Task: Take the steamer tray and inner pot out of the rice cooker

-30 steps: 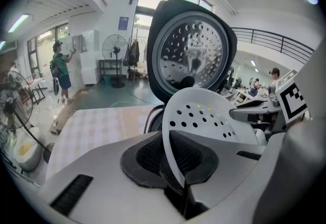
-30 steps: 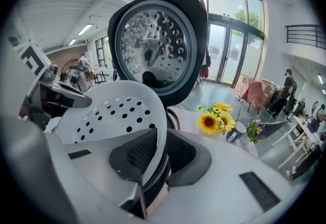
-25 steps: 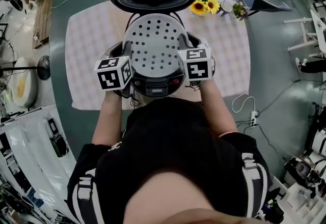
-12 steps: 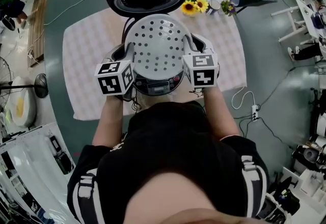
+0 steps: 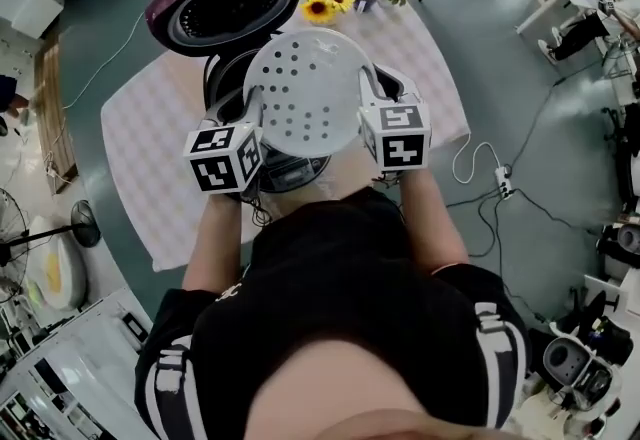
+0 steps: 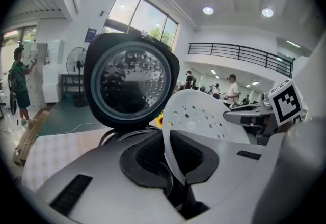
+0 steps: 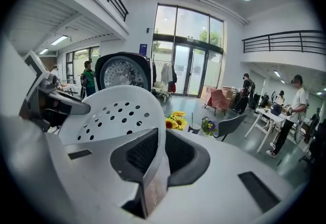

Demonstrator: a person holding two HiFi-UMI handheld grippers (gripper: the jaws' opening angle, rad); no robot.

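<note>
Jaws of left gripper and right gripper clamp opposite rims of steamer tray, held over open rice cooker.

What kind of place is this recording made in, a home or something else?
Probably a large open workspace or lab hall, not a home: there is a railed upper gallery, tall glass doors, and a person standing at a work table.

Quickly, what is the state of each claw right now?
Left claw: closed, holding the steamer tray by its rim.
Right claw: closed, holding the same tray by the opposite rim.
</note>
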